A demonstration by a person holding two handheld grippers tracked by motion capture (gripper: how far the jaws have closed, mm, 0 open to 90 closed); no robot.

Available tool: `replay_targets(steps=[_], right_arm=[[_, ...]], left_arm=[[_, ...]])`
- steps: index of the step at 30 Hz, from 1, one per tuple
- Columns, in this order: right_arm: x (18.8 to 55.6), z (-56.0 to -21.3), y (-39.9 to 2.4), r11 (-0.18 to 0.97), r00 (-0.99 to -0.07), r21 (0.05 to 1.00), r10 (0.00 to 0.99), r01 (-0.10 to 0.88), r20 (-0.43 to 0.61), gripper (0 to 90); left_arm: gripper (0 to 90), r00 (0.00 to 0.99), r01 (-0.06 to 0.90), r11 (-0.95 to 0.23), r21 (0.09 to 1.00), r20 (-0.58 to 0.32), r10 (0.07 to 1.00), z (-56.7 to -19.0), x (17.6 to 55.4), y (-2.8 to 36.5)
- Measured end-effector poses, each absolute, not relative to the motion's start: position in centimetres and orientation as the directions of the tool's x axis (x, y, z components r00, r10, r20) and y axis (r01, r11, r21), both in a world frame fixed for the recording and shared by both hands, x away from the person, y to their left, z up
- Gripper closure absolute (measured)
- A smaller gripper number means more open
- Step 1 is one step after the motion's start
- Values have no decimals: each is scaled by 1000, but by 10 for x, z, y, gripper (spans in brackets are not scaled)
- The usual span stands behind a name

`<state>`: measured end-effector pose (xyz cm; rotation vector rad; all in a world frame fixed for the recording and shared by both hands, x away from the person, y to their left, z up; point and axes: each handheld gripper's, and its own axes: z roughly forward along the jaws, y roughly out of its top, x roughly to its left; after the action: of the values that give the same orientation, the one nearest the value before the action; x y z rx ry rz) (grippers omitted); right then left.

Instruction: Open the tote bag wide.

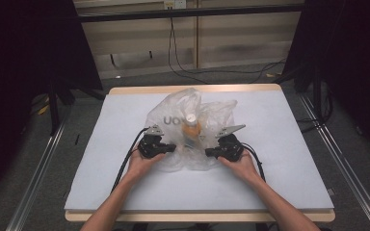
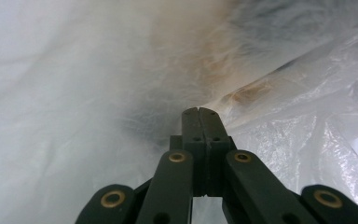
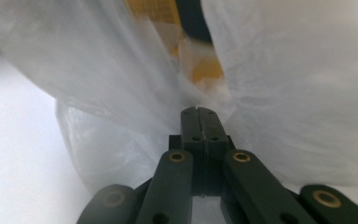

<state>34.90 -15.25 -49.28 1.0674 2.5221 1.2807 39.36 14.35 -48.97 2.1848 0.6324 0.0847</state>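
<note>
Seen from the high view: a broad pale grey rectangular tabletop (image 1: 289,168) with a light wooden edge, standing on a grey floor between dark curtains. At its middle, a crumpled translucent white plastic bag (image 1: 173,113) with dark lettering on its left side, lying spread on the tabletop and rising in loose folds toward the far edge. Inside the bag, near its centre, an upright orange bottle with a white cap (image 1: 191,129), showing through the thin film; same bag in the left gripper view (image 2: 74,93) as a pale wrinkled wall with an orange-brown blur behind it, and in the right gripper view (image 3: 284,93) with the yellow-orange bottle (image 3: 205,67) glimpsed through a gap between folds. Coming in from the near edge, two bare forearms, the left hand (image 1: 142,163) and the right hand (image 1: 243,166) each wrapped around a black tool with a grey three-cornered plate on top and a black cable trailing back. Left tool (image 1: 169,148) at the bag's left near corner, right tool (image 1: 211,153) at its right near corner, bottle between them. In the left gripper view, left tool (image 2: 199,110) with jaws pressed together, tips meeting a ridge of the film; looks pinched on the plastic. In the right gripper view, right tool (image 3: 199,109) likewise with jaws together, gathered folds of the bag converging at the tips.
</note>
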Motion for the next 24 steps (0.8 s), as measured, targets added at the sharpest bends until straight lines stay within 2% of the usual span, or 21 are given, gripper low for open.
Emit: replay_targets(steps=[9, 13, 17, 24], right_arm=[[346, -486, -155, 363, -741, 766, 637, 531, 212, 900], [339, -462, -168, 284, -732, 814, 641, 506, 231, 900], [331, -445, -176, 249, -733, 843, 642, 476, 224, 900], [321, -418, -187, 206, -743, 881, 635, 426, 211, 900]], left_arm=[[900, 881, 390, -485, 783, -164, 443, -479, 385, 149], [900, 890, 364, -437, 823, -169, 423, -463, 377, 153], [900, 904, 322, -403, 857, -153, 399, -443, 364, 158], [900, 912, 279, -339, 898, -138, 386, -417, 363, 161]])
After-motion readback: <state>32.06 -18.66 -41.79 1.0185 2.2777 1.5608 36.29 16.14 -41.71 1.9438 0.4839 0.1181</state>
